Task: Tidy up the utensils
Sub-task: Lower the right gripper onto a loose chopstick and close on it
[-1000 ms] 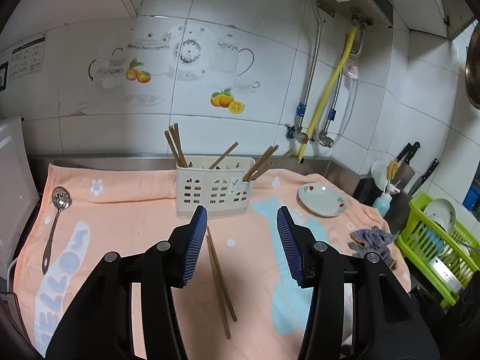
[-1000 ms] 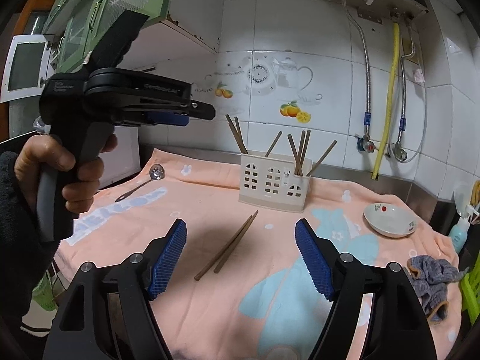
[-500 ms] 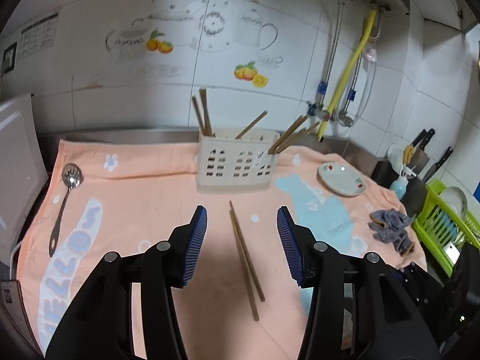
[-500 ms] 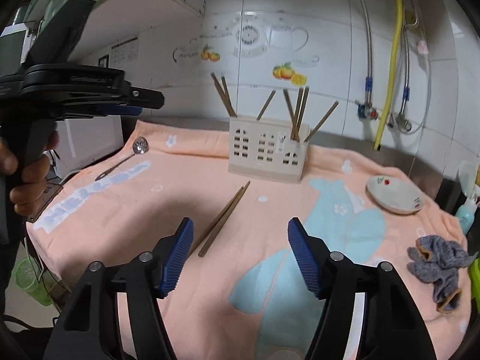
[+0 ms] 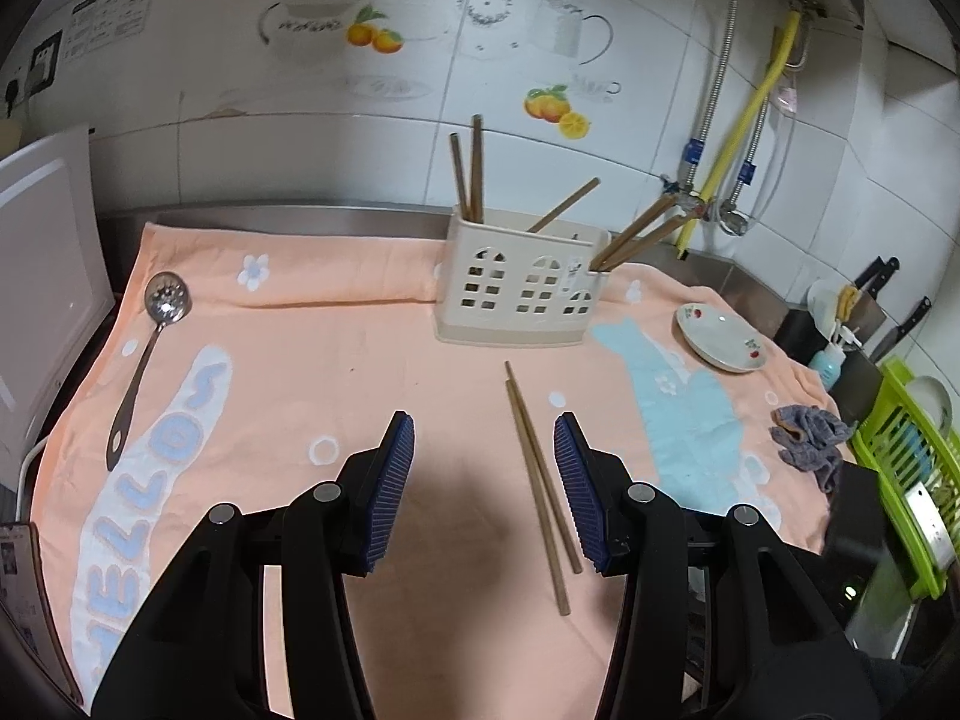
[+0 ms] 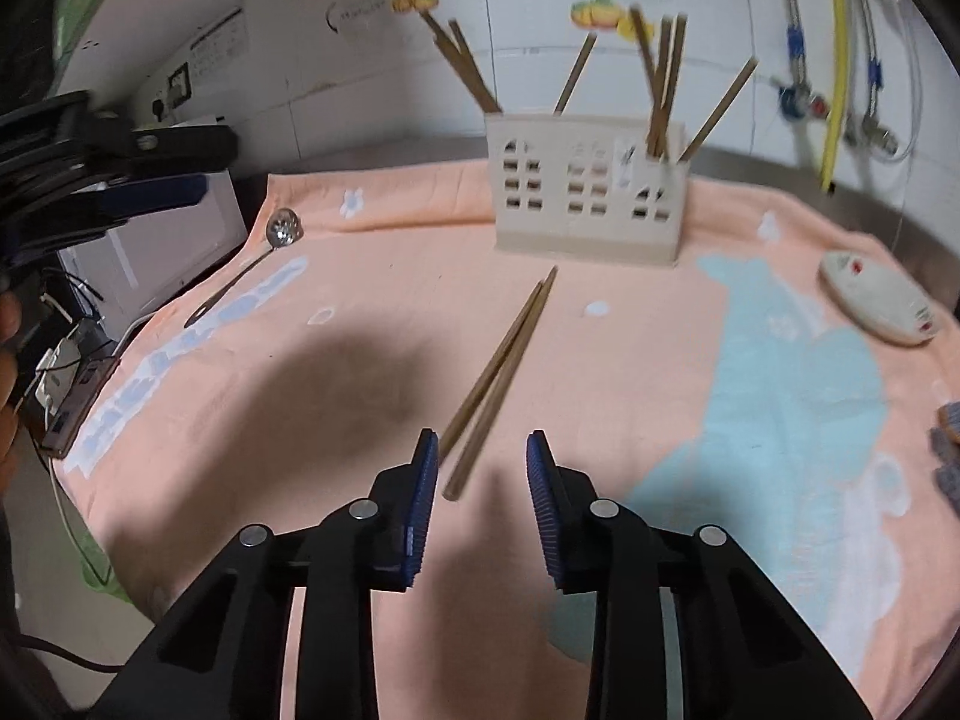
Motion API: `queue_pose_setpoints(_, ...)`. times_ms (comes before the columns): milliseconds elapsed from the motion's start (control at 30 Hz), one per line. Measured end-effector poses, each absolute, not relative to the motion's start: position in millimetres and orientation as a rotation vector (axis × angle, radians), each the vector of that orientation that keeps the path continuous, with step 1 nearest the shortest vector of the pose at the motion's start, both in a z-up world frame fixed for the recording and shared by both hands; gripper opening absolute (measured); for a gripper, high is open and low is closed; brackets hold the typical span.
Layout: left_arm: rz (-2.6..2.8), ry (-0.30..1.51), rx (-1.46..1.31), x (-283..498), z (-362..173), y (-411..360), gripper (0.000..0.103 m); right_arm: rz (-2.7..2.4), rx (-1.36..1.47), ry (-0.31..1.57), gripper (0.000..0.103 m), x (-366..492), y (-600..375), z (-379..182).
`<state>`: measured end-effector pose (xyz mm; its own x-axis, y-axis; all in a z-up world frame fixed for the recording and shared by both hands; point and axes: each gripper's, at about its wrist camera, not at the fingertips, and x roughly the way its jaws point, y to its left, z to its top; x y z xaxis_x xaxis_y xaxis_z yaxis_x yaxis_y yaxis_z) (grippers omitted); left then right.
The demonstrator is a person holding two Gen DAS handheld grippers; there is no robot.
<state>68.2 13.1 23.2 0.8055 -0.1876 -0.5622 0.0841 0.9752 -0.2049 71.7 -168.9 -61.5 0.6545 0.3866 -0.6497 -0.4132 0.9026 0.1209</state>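
- As seen from the left wrist, the left gripper (image 5: 483,438) hovers over the peach printed towel (image 5: 336,360) with its blue ribbed pads partly apart and nothing clamped between them.
- A loose pair of brown wooden chopsticks (image 5: 536,468) lies flat on the towel, running past the inner side of the right-hand pad; contact cannot be judged.
- Behind them stands the cream plastic utensil holder with window cut-outs (image 5: 521,287), holding several upright chopsticks.
- A perforated steel ladle (image 5: 147,360) lies near the towel's left edge; a small white dish (image 5: 722,337) sits to the right.
- From the right wrist, blurred, the right gripper (image 6: 477,450) is closing, its pads not yet pressing anything.
- The near tips of the chopsticks lie just ahead of its left pad, angled toward the holder.
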Motion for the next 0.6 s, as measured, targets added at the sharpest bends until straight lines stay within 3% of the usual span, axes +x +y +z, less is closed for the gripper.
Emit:
queue_pose_setpoints(367,-0.132,0.664,-0.211,76.8,-0.7,30.3,0.049,0.400,-0.052,0.847,0.015,107.1,-144.0,-90.6)
queue_pose_setpoints(600,-0.141,0.694,-0.224,84.3,-14.5,29.6,0.049,0.370,-0.121,0.860,0.014,111.5,-131.8,-96.3)
